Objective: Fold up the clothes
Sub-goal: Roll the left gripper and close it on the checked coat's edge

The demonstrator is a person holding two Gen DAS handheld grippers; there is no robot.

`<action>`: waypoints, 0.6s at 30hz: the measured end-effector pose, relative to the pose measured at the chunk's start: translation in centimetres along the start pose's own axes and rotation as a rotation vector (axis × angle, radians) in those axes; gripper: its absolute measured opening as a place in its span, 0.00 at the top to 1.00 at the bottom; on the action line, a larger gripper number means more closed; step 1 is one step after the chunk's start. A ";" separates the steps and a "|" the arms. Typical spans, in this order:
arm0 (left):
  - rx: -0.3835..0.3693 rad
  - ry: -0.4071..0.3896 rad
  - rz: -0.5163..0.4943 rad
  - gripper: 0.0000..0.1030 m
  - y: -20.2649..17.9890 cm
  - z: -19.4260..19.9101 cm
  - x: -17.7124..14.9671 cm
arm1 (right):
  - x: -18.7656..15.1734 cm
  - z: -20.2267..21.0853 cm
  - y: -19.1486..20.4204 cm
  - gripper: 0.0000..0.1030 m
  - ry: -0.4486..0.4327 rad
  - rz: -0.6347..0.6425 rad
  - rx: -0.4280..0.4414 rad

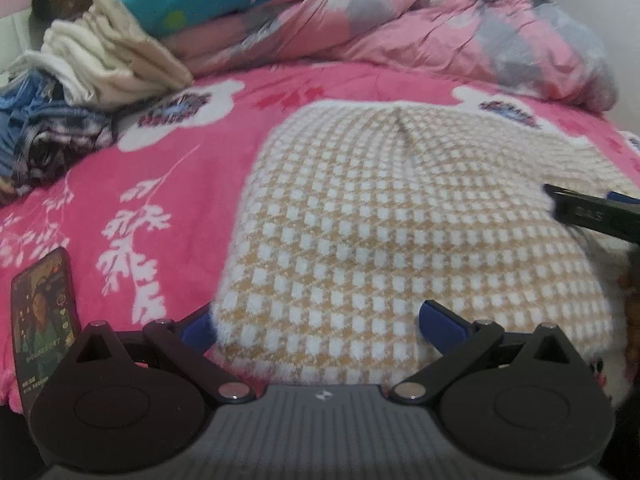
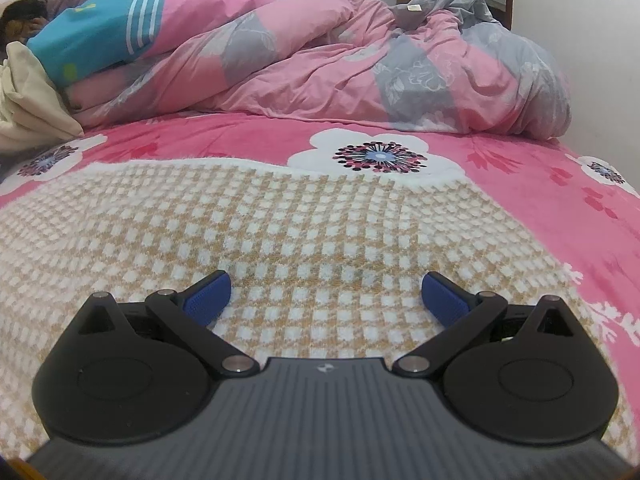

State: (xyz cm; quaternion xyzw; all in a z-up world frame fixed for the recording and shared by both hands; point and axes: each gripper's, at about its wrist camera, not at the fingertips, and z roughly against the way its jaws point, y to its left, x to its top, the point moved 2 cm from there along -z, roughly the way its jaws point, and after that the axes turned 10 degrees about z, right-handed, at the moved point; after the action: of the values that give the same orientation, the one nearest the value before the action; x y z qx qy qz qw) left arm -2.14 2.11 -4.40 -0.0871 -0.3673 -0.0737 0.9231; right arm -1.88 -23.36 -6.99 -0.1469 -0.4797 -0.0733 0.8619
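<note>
While the checked knit garment (image 1: 400,220) lies spread flat on the pink bed blanket (image 1: 168,184), ready for folding | left claw (image 1: 316,326) wide, empty, at its near edge | right claw (image 2: 326,294) wide, empty, low over its middle | folded pile (image 1: 100,64) kept aside, likely finished.

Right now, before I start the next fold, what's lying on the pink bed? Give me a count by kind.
Checked yellow-and-white fuzzy garment, spread flat: 1
Pile of folded cream and white clothes: 1
Heap of blue and plaid clothes: 1
Pink-and-grey quilt, bunched up: 1
Smartphone with lit screen: 1
Open grippers: 2, left gripper, right gripper
Total: 7
</note>
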 end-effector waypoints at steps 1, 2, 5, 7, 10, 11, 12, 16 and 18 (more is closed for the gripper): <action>-0.017 -0.010 0.000 0.00 0.2 0.3 -0.3 | 0.0 0.0 0.0 0.01 0.000 0.001 0.001; -0.039 -0.016 0.015 0.00 0.6 0.6 -0.7 | 0.0 0.0 0.0 0.01 0.000 0.001 0.002; -0.116 -0.031 0.088 0.00 2.0 1.4 -1.7 | 0.0 0.0 -0.1 0.01 0.000 0.003 0.002; -0.180 -0.048 0.142 0.00 2.7 1.8 -2.4 | 0.0 0.0 -0.1 0.01 -0.001 0.004 0.002; -0.255 -0.047 0.204 0.00 3.3 1.8 -3.3 | 0.0 0.0 0.0 0.01 -0.002 0.004 0.003; -0.271 -0.053 0.213 0.00 3.4 1.8 -3.5 | 0.0 0.0 0.0 0.01 -0.002 0.004 0.003; -0.285 -0.059 0.220 0.00 3.5 1.7 -3.7 | 0.0 0.0 0.0 0.01 -0.002 0.004 0.003; -0.333 -0.093 0.254 0.00 4.0 1.5 -3.8 | 0.0 0.0 0.0 0.01 0.000 0.005 0.002; -0.350 -0.104 0.274 0.00 4.4 1.2 -3.8 | 0.0 0.1 0.0 0.01 0.000 0.006 0.002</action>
State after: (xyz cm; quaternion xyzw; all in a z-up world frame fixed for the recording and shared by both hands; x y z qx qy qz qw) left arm -4.79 6.95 -6.67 -0.2988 -0.3808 -0.0054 0.8750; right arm -1.90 -23.30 -6.95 -0.1476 -0.4793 -0.0704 0.8623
